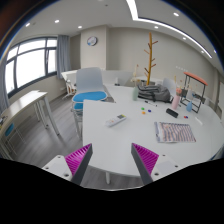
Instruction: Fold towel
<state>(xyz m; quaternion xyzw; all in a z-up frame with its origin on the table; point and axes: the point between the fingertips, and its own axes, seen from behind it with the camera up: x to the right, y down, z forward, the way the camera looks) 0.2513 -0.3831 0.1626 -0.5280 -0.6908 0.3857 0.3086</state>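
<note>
Office room, white desk (115,135): towel (176,132) lies near its right edge, apparently unfolded; my gripper (113,160) spread wide, empty, well short.

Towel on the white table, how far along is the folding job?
Possibly done: the towel lies as a compact rectangle on the table, beyond the fingers; I cannot tell whether it has been folded. In hand: nothing, the gripper is open and empty, short of it. Left: reaching the towel and any folding.
</note>
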